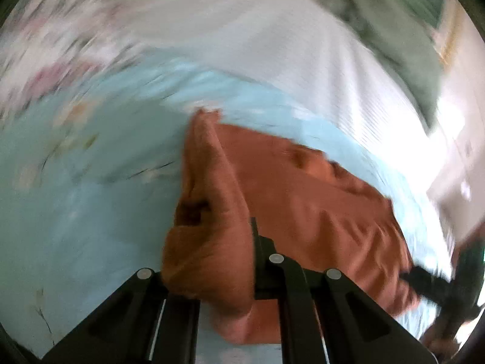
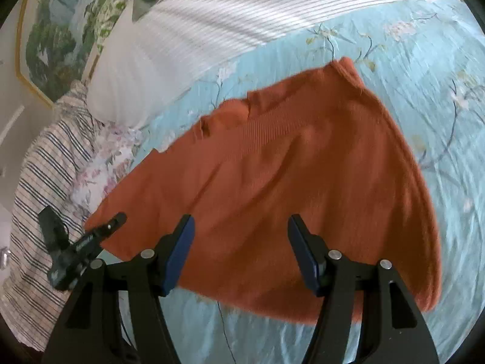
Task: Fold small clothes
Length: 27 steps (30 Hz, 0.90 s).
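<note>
An orange knit garment (image 2: 288, 166) lies spread on a light blue floral bedspread (image 2: 409, 60). My left gripper (image 1: 249, 233) is shut on a bunched edge of the orange garment (image 1: 318, 200), and the cloth drapes over one finger and hides it. From the right wrist view, the left gripper (image 2: 116, 218) pinches the garment's left corner. My right gripper (image 2: 241, 223) hovers over the garment's near part, its blue-padded fingers (image 2: 182, 248) wide apart and holding nothing. The left wrist view is blurred.
A white ribbed pillow (image 2: 197, 24) lies at the head of the bed. A striped cloth (image 2: 39, 166) and a floral cloth (image 2: 106, 157) lie left of the garment. A framed picture (image 2: 45, 36) hangs on the wall behind.
</note>
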Motion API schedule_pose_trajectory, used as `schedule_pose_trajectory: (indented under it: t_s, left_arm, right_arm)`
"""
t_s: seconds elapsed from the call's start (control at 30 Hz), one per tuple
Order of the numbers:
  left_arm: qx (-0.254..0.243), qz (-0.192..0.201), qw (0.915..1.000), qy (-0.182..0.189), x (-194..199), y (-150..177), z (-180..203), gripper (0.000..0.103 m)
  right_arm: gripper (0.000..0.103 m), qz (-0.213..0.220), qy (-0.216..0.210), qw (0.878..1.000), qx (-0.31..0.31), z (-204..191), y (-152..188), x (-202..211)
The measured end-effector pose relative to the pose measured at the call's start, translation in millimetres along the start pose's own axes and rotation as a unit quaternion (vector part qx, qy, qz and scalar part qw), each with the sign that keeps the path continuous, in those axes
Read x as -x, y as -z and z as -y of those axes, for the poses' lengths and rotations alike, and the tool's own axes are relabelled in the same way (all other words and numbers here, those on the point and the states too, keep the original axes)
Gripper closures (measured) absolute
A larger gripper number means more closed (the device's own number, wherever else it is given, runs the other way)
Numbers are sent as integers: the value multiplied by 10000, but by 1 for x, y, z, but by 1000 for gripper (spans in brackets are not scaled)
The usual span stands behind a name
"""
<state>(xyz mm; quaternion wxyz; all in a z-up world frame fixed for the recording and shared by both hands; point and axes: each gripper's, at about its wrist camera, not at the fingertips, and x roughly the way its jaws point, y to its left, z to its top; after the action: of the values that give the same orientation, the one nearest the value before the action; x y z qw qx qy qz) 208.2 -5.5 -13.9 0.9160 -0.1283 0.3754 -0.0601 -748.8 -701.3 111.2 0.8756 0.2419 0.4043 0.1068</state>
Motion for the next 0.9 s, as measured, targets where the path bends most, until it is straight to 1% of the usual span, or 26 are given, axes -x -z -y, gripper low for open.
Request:
schedule_pose_trajectory:
  t_s: [0.07,0.13,0.17,0.2,0.27,0.33,0.37,0.4,0.43,0.53,0.57,0.63,0.67,0.7,0.73,0.77,0.8,0.9]
  left_arm:
    - [-488,17,9988,74,0,3,33,96]
    - [-1133,69,9935,86,-4,16,71,96]
    - [-1473,49,9890,106,-8,25,90,97]
    - [-1683,27,9857,111,-11,33,99,97]
    - [-2303,-23,9731,28,-26,58,129,97]
    - [-2671,-92,9636,-98,-38,77,142,97]
    - [-2767,-76,9608,-177,-41,83,145,97]
    - [-2845,-51,9584,-219,-42,87,145,97]
    - [-2861,-36,9580,-218,-42,88,144,97]
    - [-2693,-12,9630,-64,-36,79,137,97]
    - [-2683,0,9633,-43,-35,77,137,97]
    - [-2657,15,9641,-4,-32,73,135,97]
    - [-2651,19,9642,7,-33,73,138,97]
    - [-2652,22,9642,12,-32,72,138,97]
    - [-2677,13,9635,5,-32,71,139,97]
    - [-2690,19,9631,10,-29,75,140,97]
    - [-2705,22,9627,7,-28,75,141,97]
    - [-2682,94,9632,108,-18,68,144,97]
  right_arm:
    - [38,-27,-34,10000,33,2,-10,1]
    - [38,-184,-211,9996,-11,5,-18,-3]
    - [38,-269,-315,9991,-36,6,-22,-8]
    - [38,-342,-404,9986,-48,7,-25,-12]
    - [38,-548,-567,9968,-98,7,-30,-24]
    - [33,-815,-751,9937,-172,7,-34,-41]
    - [29,-982,-823,9915,-221,7,-36,-53]
    - [29,-1125,-879,9895,-233,5,-37,-64]
    - [29,-1195,-882,9887,-209,4,-38,-70]
    - [29,-1382,-973,9856,-63,-11,-46,-98]
    - [29,-1421,-1025,9845,-4,-17,-49,-109]
    - [29,-1541,-969,9832,139,-27,-54,-130]
    - [31,-1636,-910,9820,268,-35,-55,-144]
    - [46,-1740,-908,9797,408,-42,-55,-155]
    - [58,-1830,-894,9777,518,-47,-55,-163]
    - [73,-1831,-768,9780,645,-53,-55,-167]
    - [77,-1766,-724,9789,729,-56,-56,-165]
    - [86,-1387,-845,9824,922,-64,-65,-135]
